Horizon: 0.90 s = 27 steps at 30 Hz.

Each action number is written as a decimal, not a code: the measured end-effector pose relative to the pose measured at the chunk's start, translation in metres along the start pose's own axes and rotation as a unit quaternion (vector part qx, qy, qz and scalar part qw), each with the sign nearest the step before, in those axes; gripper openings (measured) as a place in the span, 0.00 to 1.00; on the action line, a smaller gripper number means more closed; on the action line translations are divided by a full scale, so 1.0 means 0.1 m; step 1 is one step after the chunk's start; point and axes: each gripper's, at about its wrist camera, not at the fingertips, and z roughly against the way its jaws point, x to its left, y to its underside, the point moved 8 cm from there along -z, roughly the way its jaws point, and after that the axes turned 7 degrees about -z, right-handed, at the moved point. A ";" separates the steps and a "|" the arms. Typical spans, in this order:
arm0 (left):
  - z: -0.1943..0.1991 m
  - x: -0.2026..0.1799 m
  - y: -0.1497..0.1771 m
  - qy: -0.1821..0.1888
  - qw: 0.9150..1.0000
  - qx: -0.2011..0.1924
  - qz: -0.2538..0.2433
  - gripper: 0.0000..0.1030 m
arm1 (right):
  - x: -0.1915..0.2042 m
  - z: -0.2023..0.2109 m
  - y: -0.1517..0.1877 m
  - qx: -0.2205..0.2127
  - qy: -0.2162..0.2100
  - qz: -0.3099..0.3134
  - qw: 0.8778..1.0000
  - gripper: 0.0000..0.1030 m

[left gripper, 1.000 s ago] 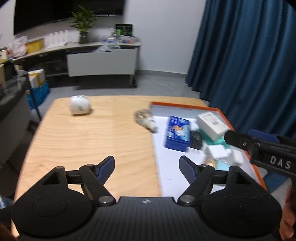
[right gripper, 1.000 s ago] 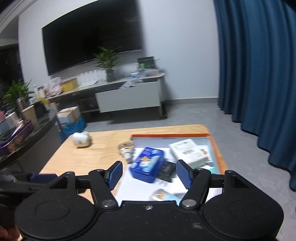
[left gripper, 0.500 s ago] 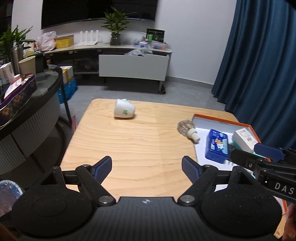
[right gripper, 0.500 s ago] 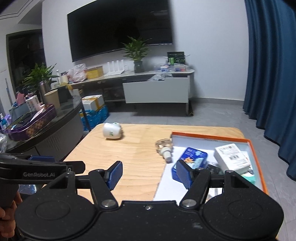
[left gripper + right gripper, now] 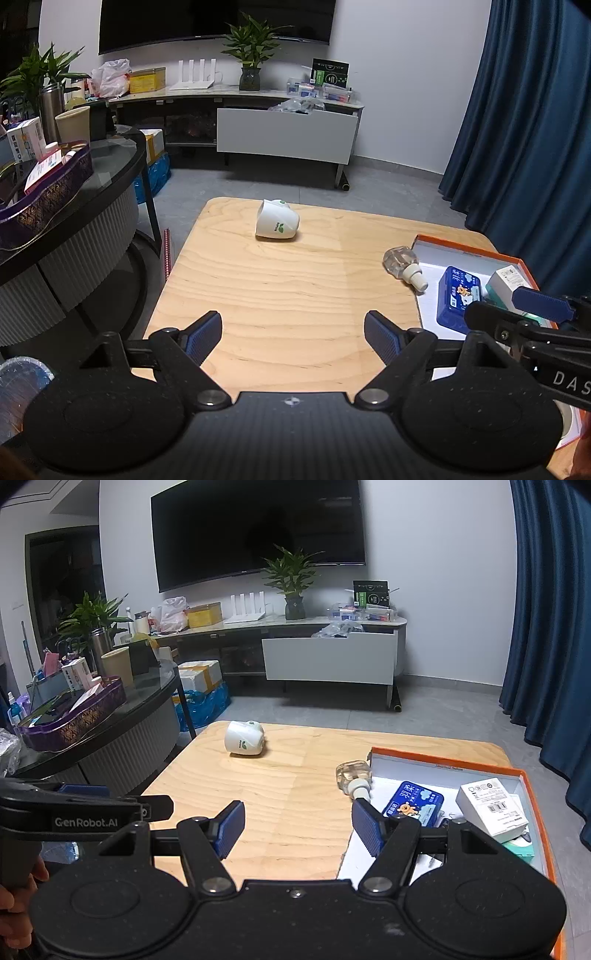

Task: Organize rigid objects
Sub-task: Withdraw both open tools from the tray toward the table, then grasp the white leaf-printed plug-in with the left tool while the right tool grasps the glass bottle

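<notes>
The left claw (image 5: 293, 330), just opened wide and empty, faces the tipped white cup (image 5: 276, 224) at twelve o'clock on the bench (image 5: 280, 288), presumably for grasping; the right claw (image 5: 297, 825) stands open, empty.

Right tongs (image 5: 297, 829) spread wide over bare wooden tabletop (image 5: 295, 775), nothing between blue pads. White cup (image 5: 244, 738) lying on its side at far edge. Clear bottle (image 5: 354, 777) tipped against rim of orange-edged tray (image 5: 535, 812), which carries blue tin (image 5: 413, 804) and white box (image 5: 493, 810). Left tongs (image 5: 110, 805) jutting in at left edge.
</notes>
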 end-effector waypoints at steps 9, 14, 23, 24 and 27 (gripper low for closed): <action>-0.11 0.08 0.01 -0.003 1.000 0.008 0.004 0.84 | 0.04 -0.16 0.02 0.012 -0.001 0.004 1.000 0.75; -0.21 0.12 0.01 -0.005 1.000 0.013 0.004 0.84 | 0.03 -0.28 0.02 0.019 -0.001 0.005 1.000 0.75; -0.51 0.22 -0.11 -0.018 1.000 0.000 -0.003 0.92 | -0.06 -0.48 -0.03 0.022 0.004 0.000 1.000 0.75; -0.55 0.23 -0.14 -0.021 1.000 -0.004 -0.005 0.94 | -0.07 -0.49 -0.04 0.021 0.004 0.000 1.000 0.75; -0.74 0.26 -0.26 -0.025 1.000 -0.016 -0.008 1.00 | -0.12 -0.54 -0.06 0.020 0.005 -0.004 1.000 0.75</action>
